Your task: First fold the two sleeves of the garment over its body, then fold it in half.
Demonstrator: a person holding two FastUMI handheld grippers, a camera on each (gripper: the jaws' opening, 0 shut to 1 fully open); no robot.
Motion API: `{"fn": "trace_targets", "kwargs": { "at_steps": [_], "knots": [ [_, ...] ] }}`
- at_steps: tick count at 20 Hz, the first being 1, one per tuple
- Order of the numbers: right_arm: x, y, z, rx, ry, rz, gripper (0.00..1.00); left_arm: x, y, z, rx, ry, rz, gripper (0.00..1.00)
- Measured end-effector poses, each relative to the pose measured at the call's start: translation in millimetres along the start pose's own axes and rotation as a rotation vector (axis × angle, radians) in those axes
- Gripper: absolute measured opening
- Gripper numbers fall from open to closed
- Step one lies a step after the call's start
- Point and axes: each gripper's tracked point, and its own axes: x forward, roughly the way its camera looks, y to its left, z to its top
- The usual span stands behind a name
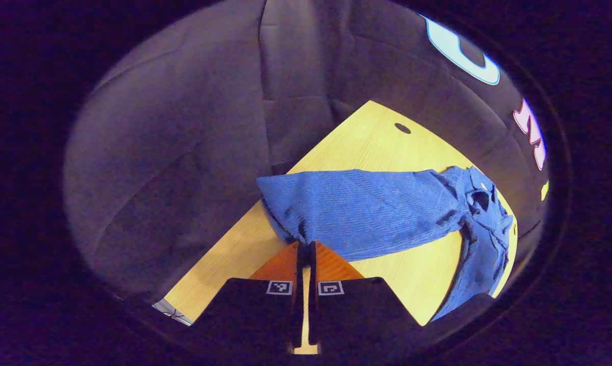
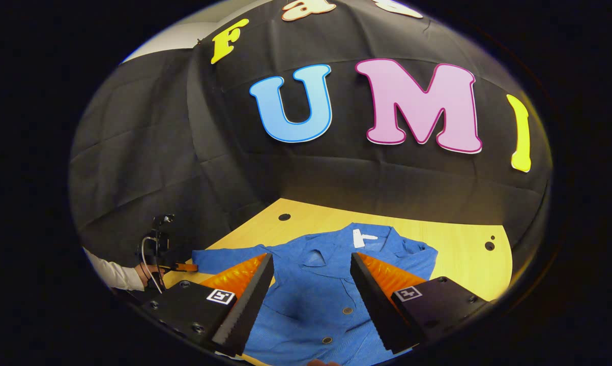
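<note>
The blue shirt (image 2: 316,284) lies flat on the worktop (image 2: 468,264), collar toward the far edge. The left gripper (image 1: 306,249) pinches the cuff of one sleeve (image 1: 361,213), which runs lengthwise away from its fingers toward the collar. The right gripper (image 2: 311,290) hovers over the body, fingers spread.

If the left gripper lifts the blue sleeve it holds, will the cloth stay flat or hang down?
Probably hang: the sleeve already lies wrinkled and limp on the table. It looks thin, so likely light. The left gripper, closed on its edge, may drag the shirt.
</note>
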Motion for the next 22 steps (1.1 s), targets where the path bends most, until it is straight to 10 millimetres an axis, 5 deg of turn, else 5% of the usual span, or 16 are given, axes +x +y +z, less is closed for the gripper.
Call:
{"fn": "trace_targets", "kwargs": {
  "at_steps": [5,8,11,16,19,22],
  "knots": [
    [-15,-16,-1,0.034,-0.013,-0.019,0.97,-55,-60,65,0.058,-0.129,-0.134,0.02],
    [-27,-29,1,0.048,-0.029,-0.03,0.97,-91,-123,98,0.126,-0.186,-0.197,0.02],
    [-48,-53,0,0.071,-0.042,-0.055,0.96,-120,-208,123,0.206,-0.247,-0.288,0.02],
    [-88,-107,-17,0.114,-0.04,-0.133,0.96,-119,-379,109,0.385,-0.237,-0.421,0.02],
    [-108,-139,-35,0.13,-0.018,-0.183,0.96,-106,-472,70,0.488,-0.169,-0.51,0.02],
    [-125,-170,-61,0.166,0.025,-0.225,0.96,-73,-544,19,0.603,-0.056,-0.564,0.02]
  ]
}}
